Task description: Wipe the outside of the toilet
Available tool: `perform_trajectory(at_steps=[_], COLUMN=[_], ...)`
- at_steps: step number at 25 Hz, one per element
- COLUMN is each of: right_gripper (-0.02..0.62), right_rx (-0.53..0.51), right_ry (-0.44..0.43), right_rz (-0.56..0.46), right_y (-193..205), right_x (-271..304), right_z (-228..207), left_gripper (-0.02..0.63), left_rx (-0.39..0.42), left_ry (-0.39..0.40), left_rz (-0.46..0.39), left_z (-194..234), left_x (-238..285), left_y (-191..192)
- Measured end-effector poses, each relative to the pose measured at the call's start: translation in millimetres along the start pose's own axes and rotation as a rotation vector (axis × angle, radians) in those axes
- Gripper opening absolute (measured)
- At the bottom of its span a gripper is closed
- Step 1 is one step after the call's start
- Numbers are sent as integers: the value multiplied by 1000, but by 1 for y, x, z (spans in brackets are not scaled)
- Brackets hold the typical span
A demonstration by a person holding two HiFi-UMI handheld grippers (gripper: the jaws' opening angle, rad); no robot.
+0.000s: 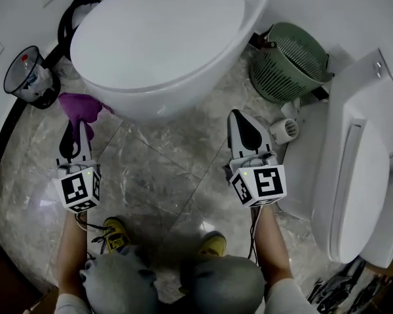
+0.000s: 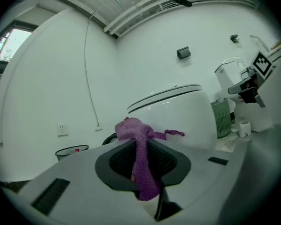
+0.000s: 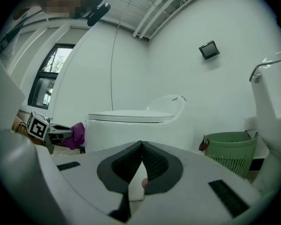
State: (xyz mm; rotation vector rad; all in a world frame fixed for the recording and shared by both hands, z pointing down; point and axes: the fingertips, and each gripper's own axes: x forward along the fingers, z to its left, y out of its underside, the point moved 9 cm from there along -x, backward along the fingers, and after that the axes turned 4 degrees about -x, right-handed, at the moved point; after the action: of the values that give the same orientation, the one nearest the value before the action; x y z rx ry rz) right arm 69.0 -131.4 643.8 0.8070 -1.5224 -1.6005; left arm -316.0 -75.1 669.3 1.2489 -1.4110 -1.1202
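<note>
Closest to the camera, at the bottom of the head view, two bent knees and a pair of yellow shoes [image 1: 116,233] are seen on a grey marble floor [image 1: 164,175]. Just ahead of the knees, two grippers are held out side by side, well apart, each carrying a cube with square markers.

The left gripper [image 1: 75,124] is pointed forward, and its jaws are clamped on a purple cloth [image 1: 83,105]. In the left gripper view the cloth is seen pinched between the two black pads, with one end hanging down and a bunch standing above the tips. The cloth is held close beside the lower left side of the toilet [image 1: 164,38]; whether it touches the bowl cannot be told.

The right gripper [image 1: 238,118] is pointed at the floor in front of the bowl. In its own view the jaws are pressed together at the tips, and nothing is held by them.

Beyond the grippers, the white toilet fills the upper middle of the head view, with its lid down. A green basket [image 1: 289,63] is set to its right, and a dark wire waste bin [image 1: 27,77] to its left, against the white wall [image 1: 13,5]. A second white toilet [image 1: 357,175] is seen at the far right edge.
</note>
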Motion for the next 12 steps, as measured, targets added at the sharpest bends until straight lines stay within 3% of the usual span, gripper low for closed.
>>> perform_trajectory(at_steps=[2,5,6,9,10,12], right_gripper=[9,9,9,9,9,9], right_rx=[2,11,11,6,5,4], right_ry=[15,36,37,34,34,40], right_rz=[-4,-5,-6,-8,-9,-9], right_y=[1,2,3,2,2,2], right_x=[-5,-13,-15,-21,-23,-28], right_z=[-6,-12,-12,-12,-13,-15], left_gripper=[84,84,84,84,84,84], left_rx=[16,27,63,355,382,338], left_ry=[82,212,252,414,447,476], left_rz=[-28,-144,-164,-139,-130,-141], left_z=[-26,-69,-81,-112,-122,-142], left_x=[4,3,1,-8,-9,-7], left_y=[-5,-20,-23,-25,-25,-26])
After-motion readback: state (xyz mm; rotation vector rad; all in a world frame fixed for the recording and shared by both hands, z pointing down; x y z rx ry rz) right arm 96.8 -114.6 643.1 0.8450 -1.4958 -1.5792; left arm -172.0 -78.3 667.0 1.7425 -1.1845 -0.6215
